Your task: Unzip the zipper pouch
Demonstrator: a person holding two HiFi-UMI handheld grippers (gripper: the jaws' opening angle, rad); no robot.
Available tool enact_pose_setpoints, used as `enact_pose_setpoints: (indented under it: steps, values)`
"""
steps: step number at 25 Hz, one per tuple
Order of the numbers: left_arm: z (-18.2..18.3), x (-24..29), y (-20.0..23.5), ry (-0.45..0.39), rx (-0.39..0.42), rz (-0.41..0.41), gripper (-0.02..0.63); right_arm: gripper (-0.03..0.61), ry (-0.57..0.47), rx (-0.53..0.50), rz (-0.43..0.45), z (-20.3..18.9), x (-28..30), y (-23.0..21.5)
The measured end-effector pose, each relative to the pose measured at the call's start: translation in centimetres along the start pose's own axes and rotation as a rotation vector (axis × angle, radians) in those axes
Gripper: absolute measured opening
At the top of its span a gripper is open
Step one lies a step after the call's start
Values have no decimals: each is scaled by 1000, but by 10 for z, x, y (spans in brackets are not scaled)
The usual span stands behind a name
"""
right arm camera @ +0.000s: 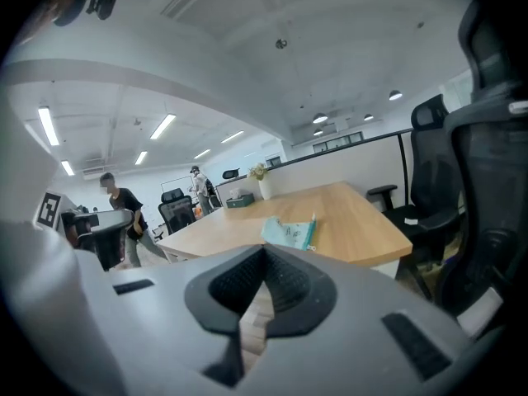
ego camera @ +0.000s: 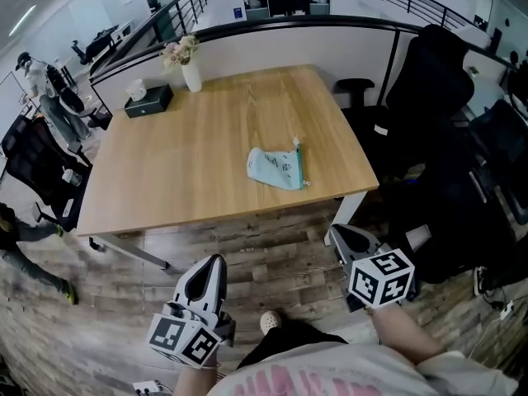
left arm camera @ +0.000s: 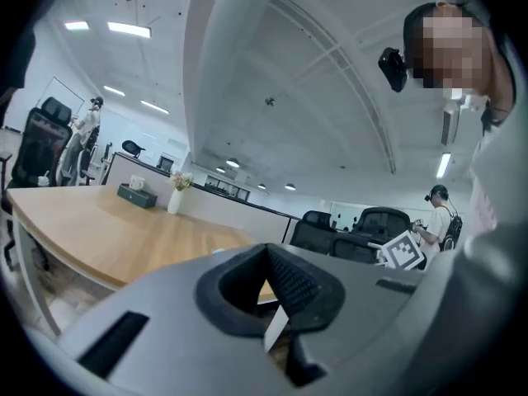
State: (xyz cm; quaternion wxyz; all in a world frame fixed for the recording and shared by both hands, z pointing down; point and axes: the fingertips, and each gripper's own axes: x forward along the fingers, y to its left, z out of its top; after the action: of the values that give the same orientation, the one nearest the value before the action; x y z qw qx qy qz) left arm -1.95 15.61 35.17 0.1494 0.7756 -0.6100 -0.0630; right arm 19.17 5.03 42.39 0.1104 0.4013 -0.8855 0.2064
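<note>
No unzipping is judged done, as the pouch is seen untouched on the worktop at 12 o'clock, with the jaws of the left gripper and right gripper pressed together, empty.

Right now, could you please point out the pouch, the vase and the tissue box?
pouch [ego camera: 276, 170], head view, middle of fabric
vase [ego camera: 191, 77], head view, white body
tissue box [ego camera: 148, 101], head view, dark top

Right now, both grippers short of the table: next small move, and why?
Probably reach both forward to the pale teal fabric zipper pouch on the light wooden table: left gripper and right gripper hang over the floor, fingers shut, empty.
</note>
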Motion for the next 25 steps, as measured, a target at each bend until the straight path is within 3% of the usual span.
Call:
enact_pose_setpoints:
  steps: [6, 12, 18, 25]
  values:
    - [31, 39, 52, 9, 18, -74, 2, -2, -27, 37, -71, 23, 48, 7]
    - [18, 83, 91, 92, 22, -131, 2, -2, 24, 97, -157, 4, 89, 0]
    - [3, 132, 100, 162, -15, -189, 2, -2, 115, 200, -183, -24, 126, -12]
    - [2, 195, 106, 195, -12, -221, 2, 0, 175, 197, -181, -21, 170, -49]
